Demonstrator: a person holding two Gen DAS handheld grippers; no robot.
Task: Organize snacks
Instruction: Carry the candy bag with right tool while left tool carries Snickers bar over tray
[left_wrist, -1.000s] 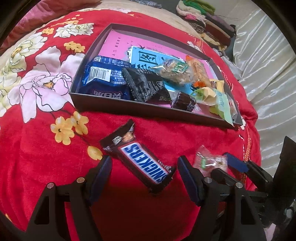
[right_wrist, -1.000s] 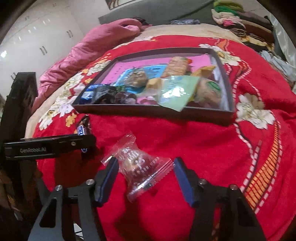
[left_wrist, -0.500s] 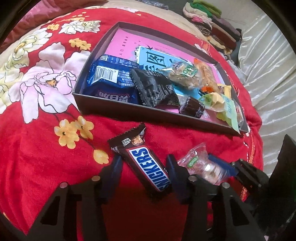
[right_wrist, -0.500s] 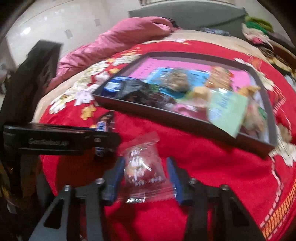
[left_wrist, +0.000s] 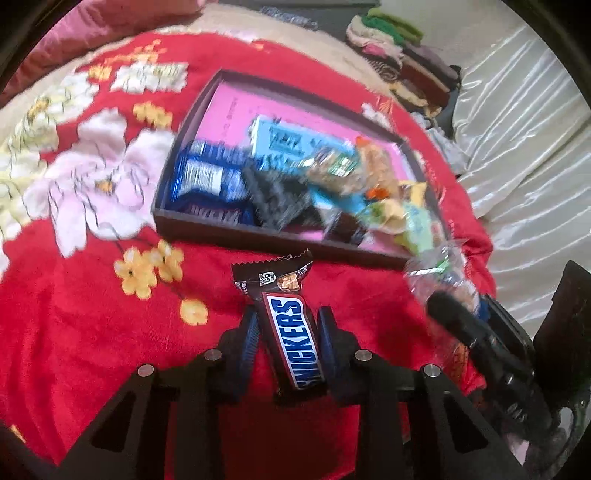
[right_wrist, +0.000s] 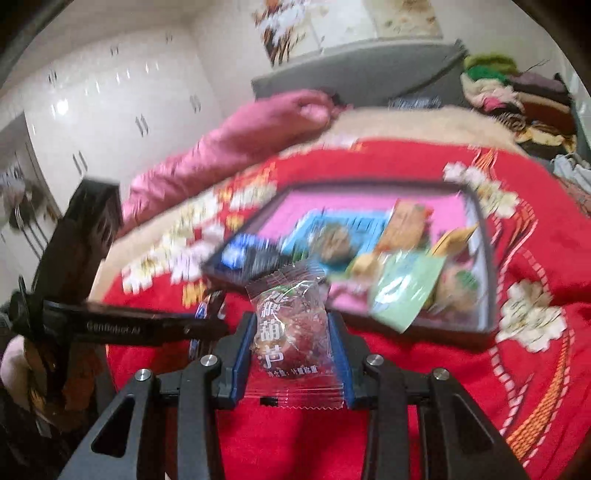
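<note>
Left tongs (left_wrist: 289, 328) closing, pads pressed on a Snickers bar (left_wrist: 291, 332); right tongs (right_wrist: 291, 350) clamp a clear-wrapped candy (right_wrist: 288, 332). Beyond, on the red floral bedspread (left_wrist: 74, 332), a dark tray (left_wrist: 258, 240) holds mixed wrapped snacks.

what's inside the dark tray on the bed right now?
Inside the dark tray: a blue packet, a black packet, a light-blue card on the pink liner, and green and yellow wrapped snacks. The pile hides whatever lies beneath it; motion blur obscures labels.

Snack-filled tray (left_wrist: 207, 221) lies on blanket (left_wrist: 74, 332).
</note>
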